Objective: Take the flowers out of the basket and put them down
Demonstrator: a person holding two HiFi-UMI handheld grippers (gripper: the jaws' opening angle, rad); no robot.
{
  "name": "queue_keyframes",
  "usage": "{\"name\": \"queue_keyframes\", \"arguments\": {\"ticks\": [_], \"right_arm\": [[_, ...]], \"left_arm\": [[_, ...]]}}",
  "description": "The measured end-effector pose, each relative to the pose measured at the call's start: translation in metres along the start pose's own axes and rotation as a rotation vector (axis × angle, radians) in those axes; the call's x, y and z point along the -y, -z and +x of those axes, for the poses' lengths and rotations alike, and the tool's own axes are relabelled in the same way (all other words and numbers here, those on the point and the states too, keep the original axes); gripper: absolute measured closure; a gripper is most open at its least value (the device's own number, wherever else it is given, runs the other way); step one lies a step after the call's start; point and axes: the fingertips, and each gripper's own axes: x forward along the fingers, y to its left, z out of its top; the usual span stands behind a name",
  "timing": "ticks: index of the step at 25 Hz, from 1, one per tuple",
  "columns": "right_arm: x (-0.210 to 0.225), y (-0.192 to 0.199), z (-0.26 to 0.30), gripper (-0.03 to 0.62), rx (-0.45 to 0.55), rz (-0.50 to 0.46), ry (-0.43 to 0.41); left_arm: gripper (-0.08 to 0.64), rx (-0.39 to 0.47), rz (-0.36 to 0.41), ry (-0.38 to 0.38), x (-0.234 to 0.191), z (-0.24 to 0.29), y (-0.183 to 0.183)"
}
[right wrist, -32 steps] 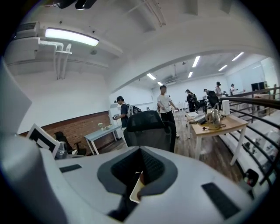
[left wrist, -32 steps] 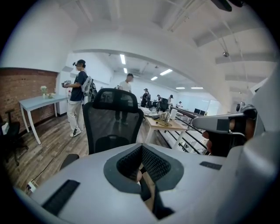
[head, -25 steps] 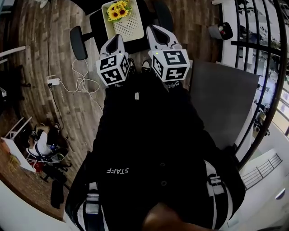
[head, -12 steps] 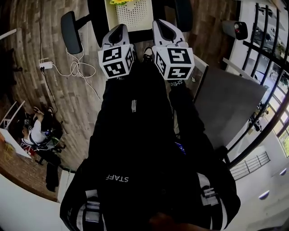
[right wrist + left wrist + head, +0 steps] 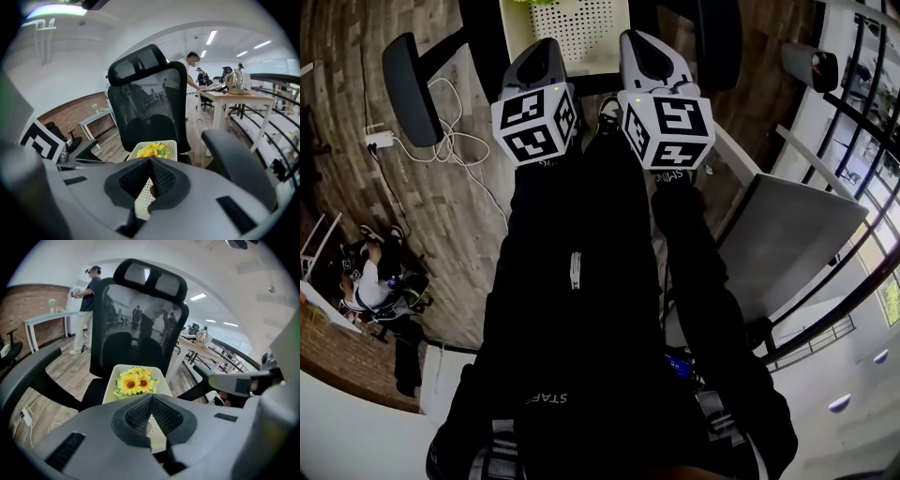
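Note:
A white perforated basket (image 5: pixel 163 389) stands on the seat of a black office chair (image 5: pixel 136 324). A bunch of yellow sunflowers (image 5: pixel 135 382) sits in its far end. Both grippers hover side by side just short of the basket's near edge (image 5: pixel 581 28). My left gripper (image 5: pixel 151 401) is shut with nothing between its pads. My right gripper (image 5: pixel 151 165) is shut and empty too, and the flowers (image 5: pixel 153 150) and basket (image 5: pixel 146 197) show beyond its tips. In the head view the left gripper (image 5: pixel 544 58) and right gripper (image 5: pixel 643 47) point at the basket; the flowers are cut off at the top edge.
The chair's armrests (image 5: pixel 405 86) flank the basket on both sides. A white cable and power strip (image 5: pixel 380 139) lie on the wooden floor at left. A grey tabletop (image 5: pixel 787 239) and a black railing (image 5: pixel 862 187) stand at right. A person (image 5: pixel 89 305) stands far behind.
The grippers and the head view have moved forward toward the chair. The basket now reaches the top edge of the head view and the flowers have slid almost out of frame.

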Motion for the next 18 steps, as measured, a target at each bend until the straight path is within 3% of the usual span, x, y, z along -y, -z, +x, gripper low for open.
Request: {"name": "queue_keyframes", "arguments": {"ticks": [10,18], "right_arm": [[0.028,0.053,0.075,0.578,-0.027,-0.028,0.004],[0.039,0.061,0.093,0.578,-0.048,-0.041,0.008]], "left_arm": [[0.558,-0.014,-0.003,-0.013,-0.021,0.081,0.04],[0.558,-0.034,-0.035,-0.06,-0.034,0.111,0.048]]}}
